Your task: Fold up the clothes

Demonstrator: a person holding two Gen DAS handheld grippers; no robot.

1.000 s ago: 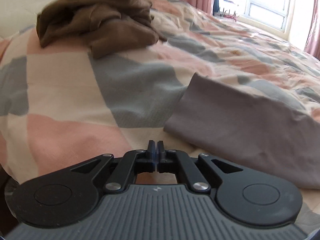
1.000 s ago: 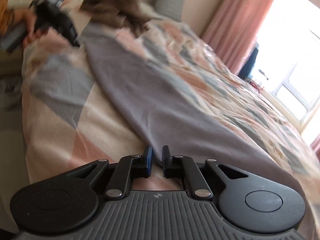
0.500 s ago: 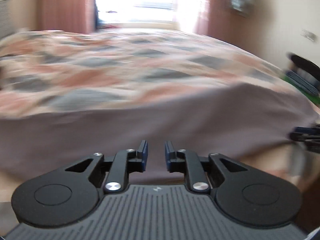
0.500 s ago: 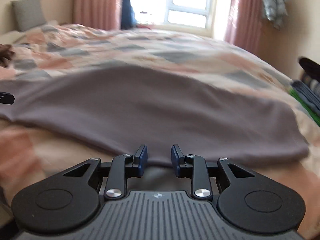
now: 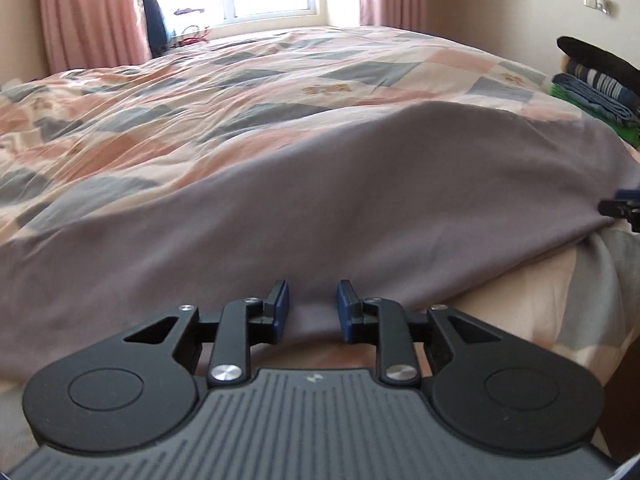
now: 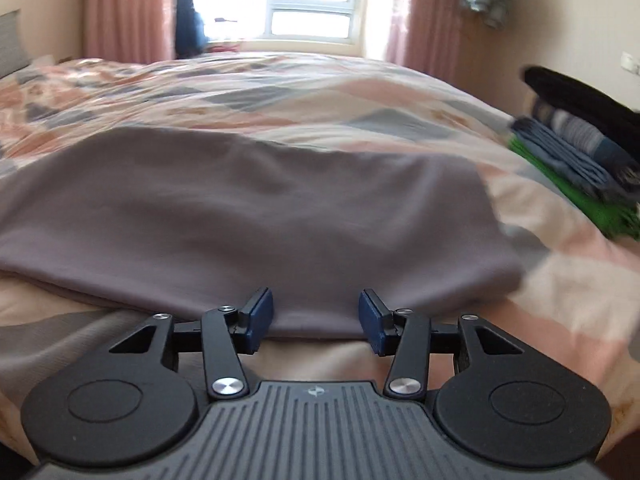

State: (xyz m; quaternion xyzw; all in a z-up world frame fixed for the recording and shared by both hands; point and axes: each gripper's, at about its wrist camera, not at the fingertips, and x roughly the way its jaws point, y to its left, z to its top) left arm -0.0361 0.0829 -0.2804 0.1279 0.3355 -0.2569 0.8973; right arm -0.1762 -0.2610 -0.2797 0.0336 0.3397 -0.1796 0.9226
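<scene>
Garment: a grey-mauve garment [image 5: 360,184] lies spread flat across the near side of the bed, its long near edge running along the bed's front; in the right wrist view the same cloth [image 6: 248,208] fills the middle of the frame, a little blurred.
Bed: a quilt [image 5: 248,80] patterned in pink, grey and cream blocks covers the bed under and beyond the garment.
Left gripper: the left gripper [image 5: 310,312] sits low at the garment's near hem, its blue-padded fingers [image 5: 279,308] spread apart, with the edge of the cloth lying in the gap between them; nothing is clamped.
Right gripper: the right gripper [image 6: 316,316] is at the near hem further toward the garment's right end, fingers [image 6: 370,314] spread wide, the hem between them but not pinched. Its tip also shows at the far right edge of the left wrist view, just beside the garment's corner.
Folded stack: a pile of folded clothes [image 6: 580,156], green at the bottom, blue and striped above, black on top, rests on the bed to the right, apart from the garment.
Room: pink curtains [image 5: 92,12] frame a bright window [image 6: 312,4] beyond the bed.
</scene>
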